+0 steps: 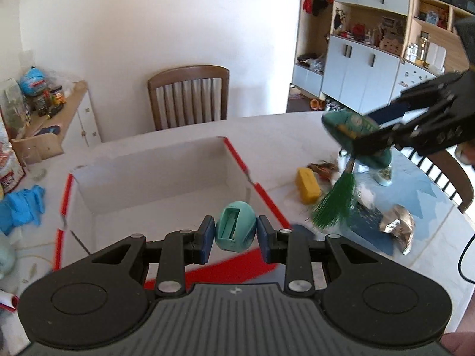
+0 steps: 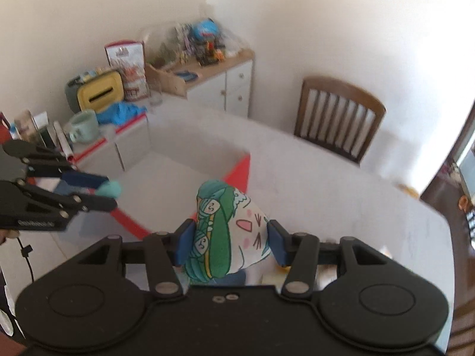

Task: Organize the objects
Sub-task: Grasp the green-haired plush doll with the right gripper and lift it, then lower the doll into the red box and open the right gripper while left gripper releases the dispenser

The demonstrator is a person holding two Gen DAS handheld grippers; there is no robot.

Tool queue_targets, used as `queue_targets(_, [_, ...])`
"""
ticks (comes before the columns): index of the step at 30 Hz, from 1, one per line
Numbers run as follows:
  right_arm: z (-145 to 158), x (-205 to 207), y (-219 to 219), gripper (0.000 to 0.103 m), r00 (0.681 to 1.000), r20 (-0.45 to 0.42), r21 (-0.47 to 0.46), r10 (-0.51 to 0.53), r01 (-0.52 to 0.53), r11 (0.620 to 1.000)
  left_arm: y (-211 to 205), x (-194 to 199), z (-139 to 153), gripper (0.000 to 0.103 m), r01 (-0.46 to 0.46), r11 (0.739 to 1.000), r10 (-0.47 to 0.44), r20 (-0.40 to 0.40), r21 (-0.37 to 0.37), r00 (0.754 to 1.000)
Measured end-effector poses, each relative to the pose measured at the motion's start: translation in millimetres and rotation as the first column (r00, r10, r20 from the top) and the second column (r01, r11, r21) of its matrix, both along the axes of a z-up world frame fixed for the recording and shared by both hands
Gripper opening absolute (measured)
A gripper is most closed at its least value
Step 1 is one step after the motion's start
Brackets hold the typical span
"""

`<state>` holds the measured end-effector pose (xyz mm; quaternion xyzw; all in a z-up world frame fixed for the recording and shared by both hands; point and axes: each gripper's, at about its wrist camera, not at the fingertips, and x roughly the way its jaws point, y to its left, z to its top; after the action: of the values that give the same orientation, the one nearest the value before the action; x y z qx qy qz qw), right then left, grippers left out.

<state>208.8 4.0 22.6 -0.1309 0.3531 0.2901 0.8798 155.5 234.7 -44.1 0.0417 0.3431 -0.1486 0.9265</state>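
Teal hard plastic, egg-shaped with a rectangular slot, sits clamped between the blue pads of the left hand-held gripper; this small teal casing hangs over the near rim of the red-edged white box, whose inside looks bare. The right hand-held gripper squeezes a soft printed plush, green and white with a cartoon face, above the surface beside the box's corner. Nothing appears sorted yet. Toward the surface's right edge wait a yellow block, a bristly green brush and a crumpled foil wrapper.
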Motion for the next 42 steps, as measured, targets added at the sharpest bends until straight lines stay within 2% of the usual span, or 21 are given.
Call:
queue_targets(6, [18.2,21.1,38.8,0.051,0.997,0.054,-0.009,0.053,-0.053,0.999,24.5,25.7,10.8,0.03,-0.038,0.998,0.038,0.014,0.044,0.999])
queue_targets(14, [6.4,49.1,98.0,0.051,0.991,0.061,-0.045,0.121,-0.118,0.992,57.8,64.7,10.4,0.03,-0.093,0.99,0.092,0.012,0.108,0.996])
queue_targets(19, [-15.4,65.7,129.3,0.051,0.989,0.031,-0.062,0.145,-0.143,0.988,79.3,97.3,-4.9,0.03,-0.129,0.982,0.134,-0.025,0.137,0.991])
queue_targets(24, [-50.4,72.4,155.3,0.052,0.986,-0.007,-0.107,0.165,-0.165,0.981,92.3,130.2,-28.0,0.03,-0.16,0.976,0.174,-0.081,0.15,0.981])
queue_targets(29, [-89.8,74.8,179.4,0.051,0.98,-0.042,-0.177,0.197,-0.201,0.963,87.1,150.7,-54.8,0.03,-0.134,0.972,0.161,-0.135,0.191,0.978])
queue_targets(34, [-116.1,74.6,198.8,0.051,0.968,-0.086,-0.232,0.237,-0.251,0.94,83.8,171.1,-76.9,0.03,-0.106,0.968,0.153,-0.202,0.227,0.967])
queue_targets(42, [-146.8,72.5,209.6,0.051,0.958,-0.161,-0.25,0.238,-0.273,0.929,82.6,193.3,-95.8,0.03,-0.1,0.962,0.176,-0.299,0.253,0.938])
